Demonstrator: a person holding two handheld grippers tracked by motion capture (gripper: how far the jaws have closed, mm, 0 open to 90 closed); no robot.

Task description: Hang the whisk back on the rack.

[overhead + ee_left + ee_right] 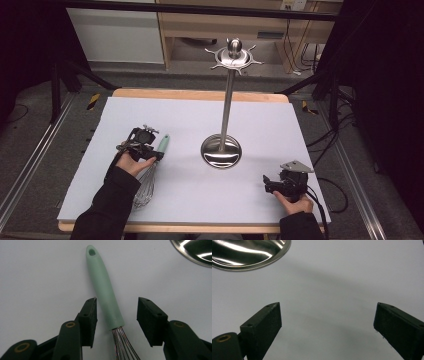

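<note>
A whisk with a mint-green handle [163, 142] and steel wires [145, 187] lies flat on the white table mat [200, 115] at the left. In the left gripper view the handle [105, 292] runs up between my jaws and the wires [123, 345] point back at me. My left gripper [116, 306] [152, 150] straddles the handle just above the wires. Its left pad sits almost against the handle and a gap remains at the right pad, so it is open. My right gripper [327, 315] [268, 183] rests at the front right, open over bare mat.
A tall steel utensil stand rises from the middle of the mat, with a round base [221, 151] [195, 251] [249, 252] and a ring of hooks on top [233, 55]. Wooden table edge [200, 94] lies beyond the mat.
</note>
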